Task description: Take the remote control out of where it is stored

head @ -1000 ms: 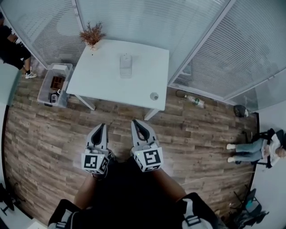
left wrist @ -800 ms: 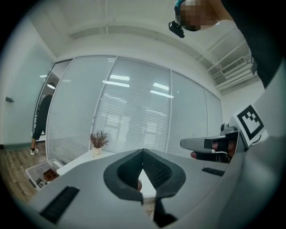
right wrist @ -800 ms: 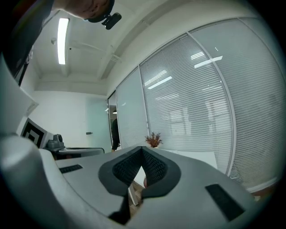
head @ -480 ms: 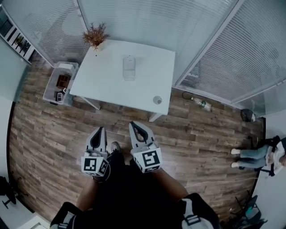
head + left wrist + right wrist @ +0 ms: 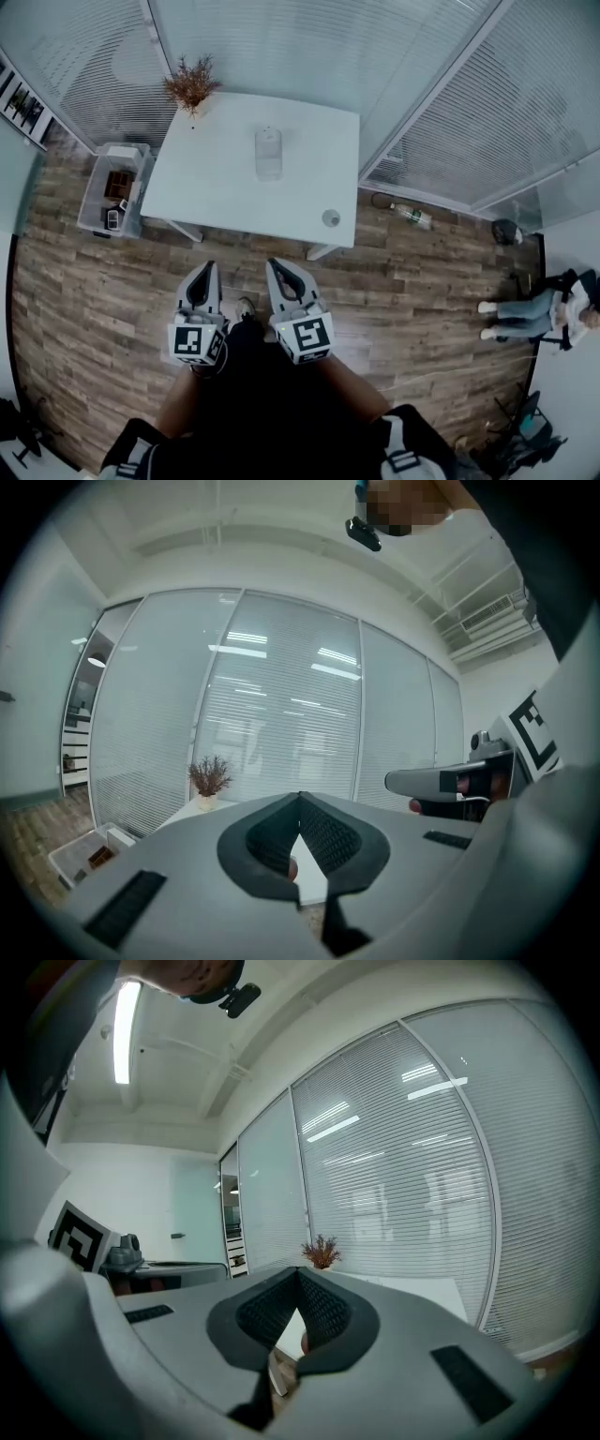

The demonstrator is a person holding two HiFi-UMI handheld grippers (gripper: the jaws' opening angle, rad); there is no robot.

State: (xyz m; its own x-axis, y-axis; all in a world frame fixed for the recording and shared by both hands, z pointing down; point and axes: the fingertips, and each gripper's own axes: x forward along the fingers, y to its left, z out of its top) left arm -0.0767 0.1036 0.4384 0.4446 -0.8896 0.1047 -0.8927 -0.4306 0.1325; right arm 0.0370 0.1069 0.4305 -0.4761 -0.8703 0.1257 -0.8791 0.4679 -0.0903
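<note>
With jaws shut on nothing, the left gripper (image 5: pixel 208 270) and right gripper (image 5: pixel 274 266) draw closer to the white table (image 5: pixel 211 187) at upper centre, so the approach is still under way and no remote is reached.

An office: blind-covered glass partitions (image 5: pixel 272 42), white table (image 5: pixel 206 187), wood-look floor (image 5: pixel 94 300).

Side by side, near level: left tool (image 5: pixel 205 269) and right tool (image 5: pixel 276 265), each with jaws together.
</note>
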